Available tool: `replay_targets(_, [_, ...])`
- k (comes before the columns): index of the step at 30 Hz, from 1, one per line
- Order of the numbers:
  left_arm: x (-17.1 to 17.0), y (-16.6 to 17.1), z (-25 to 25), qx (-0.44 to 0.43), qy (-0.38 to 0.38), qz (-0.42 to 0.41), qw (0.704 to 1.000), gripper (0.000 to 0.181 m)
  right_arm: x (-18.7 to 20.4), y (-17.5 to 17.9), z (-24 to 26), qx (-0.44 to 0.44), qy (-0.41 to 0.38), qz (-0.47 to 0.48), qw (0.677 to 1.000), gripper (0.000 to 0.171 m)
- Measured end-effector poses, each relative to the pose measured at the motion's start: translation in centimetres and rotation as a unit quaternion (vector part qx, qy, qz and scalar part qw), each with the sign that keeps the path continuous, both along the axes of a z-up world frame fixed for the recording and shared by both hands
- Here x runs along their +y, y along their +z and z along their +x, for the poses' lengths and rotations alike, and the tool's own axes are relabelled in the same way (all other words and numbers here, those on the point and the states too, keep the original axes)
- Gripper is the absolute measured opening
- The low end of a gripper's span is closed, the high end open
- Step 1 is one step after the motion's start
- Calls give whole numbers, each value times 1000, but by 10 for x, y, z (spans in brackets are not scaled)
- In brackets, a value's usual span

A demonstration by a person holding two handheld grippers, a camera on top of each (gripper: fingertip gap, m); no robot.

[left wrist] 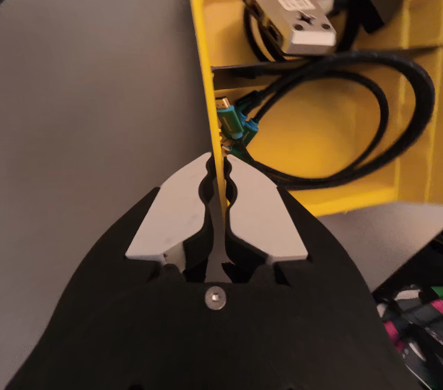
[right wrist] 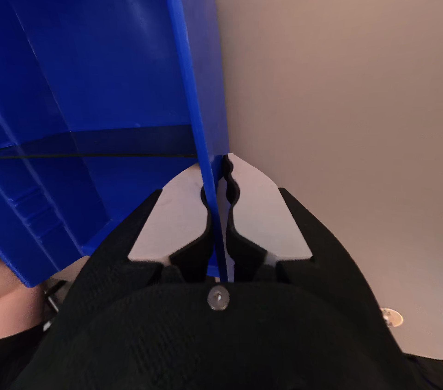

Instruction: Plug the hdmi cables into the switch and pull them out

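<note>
In the left wrist view a yellow bin [left wrist: 311, 139] holds a silver HDMI switch [left wrist: 285, 7] in its far compartment and coiled black HDMI cables [left wrist: 359, 119] with green and teal plugs [left wrist: 230, 122] in the near one. The cables are not plugged into the switch. My left gripper [left wrist: 218, 155] is shut on the yellow bin's left wall [left wrist: 203, 55]. In the right wrist view my right gripper [right wrist: 212, 159] is shut on the right wall [right wrist: 191, 91] of a blue bin [right wrist: 84, 67], whose visible inside holds nothing.
Both bins rest over a grey tabletop [left wrist: 96, 91] that also shows in the right wrist view [right wrist: 335, 115]. Dark clutter with pink and green bits [left wrist: 412, 321] lies off the table's near right edge. A small shiny object [right wrist: 392, 319] lies at the right. The grippers' ends are close to 50 centimetres from one another.
</note>
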State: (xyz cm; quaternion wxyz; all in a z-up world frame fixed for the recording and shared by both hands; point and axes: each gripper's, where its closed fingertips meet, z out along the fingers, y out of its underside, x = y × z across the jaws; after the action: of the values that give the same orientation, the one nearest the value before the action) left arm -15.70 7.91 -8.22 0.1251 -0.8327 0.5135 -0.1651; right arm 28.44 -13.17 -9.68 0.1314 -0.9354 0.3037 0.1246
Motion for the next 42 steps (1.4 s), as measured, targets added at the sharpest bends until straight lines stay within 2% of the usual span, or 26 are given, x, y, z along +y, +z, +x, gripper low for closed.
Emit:
replay_targets(6, [43,2,-80,-8,97,-34,995,5,11,-28,-17,-16,51,-62,997,7])
replay_targets(9, [57,2,-117,-20,130,-48,990,6,19,-32,-16,-10,40,-55,998,7])
replay_targets(12, [70,3,-151,-27,181,-53,982,6,22,-32,-13,-36,66,-72,995,7])
replay_targets(20, [76,4,-220,-34,286,-59,956,6,21,-31,-13,-58,89,-91,990,8])
replay_targets(26, [78,4,-244,-52,328,-68,941,7,19,-32,-14,-56,84,-83,991,7])
replay_targets(37, [83,5,-250,-55,325,-57,942,7,14,-32,-13,-61,74,-82,992,8])
replay_targets(42, [85,5,-252,-84,332,-72,937,8,11,-32,-11,-60,77,-80,992,8])
